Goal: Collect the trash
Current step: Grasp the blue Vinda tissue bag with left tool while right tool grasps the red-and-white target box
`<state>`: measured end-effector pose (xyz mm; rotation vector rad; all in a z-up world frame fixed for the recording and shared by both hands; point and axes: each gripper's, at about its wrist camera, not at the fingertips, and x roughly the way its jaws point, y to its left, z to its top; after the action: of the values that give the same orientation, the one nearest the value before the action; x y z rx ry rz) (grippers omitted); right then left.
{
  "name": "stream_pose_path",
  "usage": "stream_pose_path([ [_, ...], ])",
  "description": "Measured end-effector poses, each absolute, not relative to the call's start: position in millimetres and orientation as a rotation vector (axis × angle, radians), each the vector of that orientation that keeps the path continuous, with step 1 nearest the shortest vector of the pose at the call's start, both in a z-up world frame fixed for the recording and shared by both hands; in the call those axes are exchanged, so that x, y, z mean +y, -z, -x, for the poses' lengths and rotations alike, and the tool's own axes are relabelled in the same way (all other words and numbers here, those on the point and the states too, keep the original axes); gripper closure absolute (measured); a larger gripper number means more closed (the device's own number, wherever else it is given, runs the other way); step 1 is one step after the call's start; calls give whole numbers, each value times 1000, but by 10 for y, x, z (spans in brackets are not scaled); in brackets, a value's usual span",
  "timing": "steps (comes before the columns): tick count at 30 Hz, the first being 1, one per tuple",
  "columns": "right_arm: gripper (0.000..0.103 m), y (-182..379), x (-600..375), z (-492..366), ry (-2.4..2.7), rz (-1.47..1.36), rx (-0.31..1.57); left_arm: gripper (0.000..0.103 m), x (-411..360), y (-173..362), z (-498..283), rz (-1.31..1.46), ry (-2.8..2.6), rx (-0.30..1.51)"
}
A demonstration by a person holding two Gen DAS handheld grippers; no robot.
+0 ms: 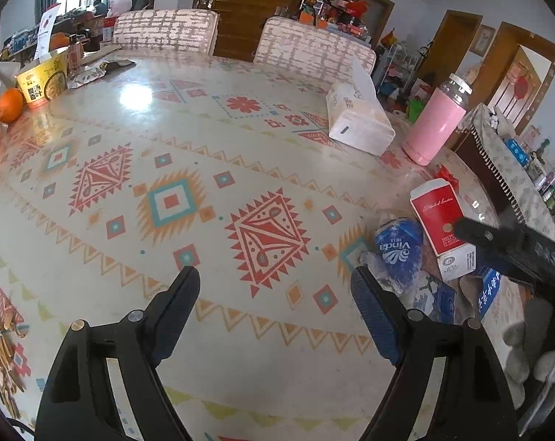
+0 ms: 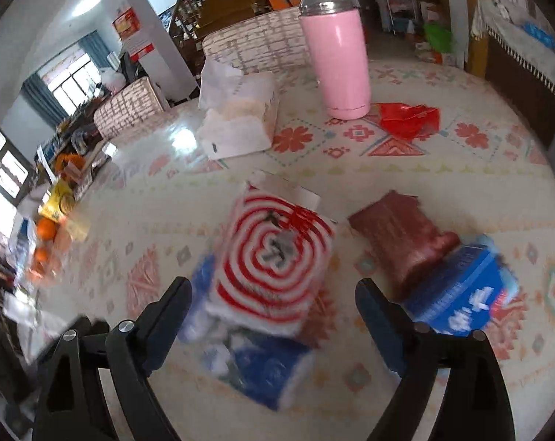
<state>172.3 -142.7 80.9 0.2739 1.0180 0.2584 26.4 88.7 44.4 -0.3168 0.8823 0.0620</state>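
A pile of trash lies at the table's right side. In the left wrist view it holds a red and white carton [image 1: 440, 222] and a crumpled blue Vinda wrapper [image 1: 398, 253]. In the right wrist view the carton [image 2: 275, 257] shows red and white rings, over blue wrappers [image 2: 266, 367], beside a dark red bag [image 2: 406, 242] and a blue box [image 2: 464, 294]. My left gripper [image 1: 273, 286] is open and empty, left of the pile. My right gripper [image 2: 273, 294] is open, just before the carton; it also shows in the left wrist view [image 1: 505, 246].
A pink thermos [image 1: 437, 121] and a white tissue pack [image 1: 358, 117] stand at the far right of the patterned table [image 1: 204, 191]. A yellow noodle cup [image 1: 44, 79] and oranges [image 1: 9, 104] sit far left. A red wrapper [image 2: 409, 119] lies by the thermos.
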Motion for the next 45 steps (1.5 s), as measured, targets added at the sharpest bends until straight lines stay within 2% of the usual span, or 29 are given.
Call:
stream_pose_path([
  [2,10,-708,-1301,-1796,-239,-253,1041,20,870,-439,-268,308,-61,882],
  [3,15,-673,-1288,-1807,-238,-248,1049,20,865,-436,-271,305,-61,883],
  [4,23,-640,-1276,-1810,-243,-250,1061,20,859,-427,-277,302,-60,887],
  [5,41,-587,-1287,-1797,-249,-260,1085,20,855,-416,-282,301,-57,892],
  [14,42,-744,-1844,-1040,-222,-329,949,20,681,-383,-271,262,10,898],
  [21,42,-715,-2203,-431,-218,-377,824,20,265,-316,-245,125,82,896],
  [30,42,-554,-2472,-347,-237,-459,789,20,41,-367,-725,48,66,944],
  [40,41,-547,-2563,-302,-256,-508,776,20,-107,-242,-1127,125,117,1045],
  [42,41,-546,-2575,-296,-264,-520,777,33,-221,-178,-1091,95,129,1063],
  [43,41,-550,-2578,-291,-267,-523,776,58,-247,-177,-1070,101,144,1060],
  [44,41,-559,-2579,-283,-268,-523,773,68,-267,-199,-1037,120,163,1056],
  [45,41,-564,-2583,-280,-269,-521,770,72,-274,-247,-997,127,142,1054],
])
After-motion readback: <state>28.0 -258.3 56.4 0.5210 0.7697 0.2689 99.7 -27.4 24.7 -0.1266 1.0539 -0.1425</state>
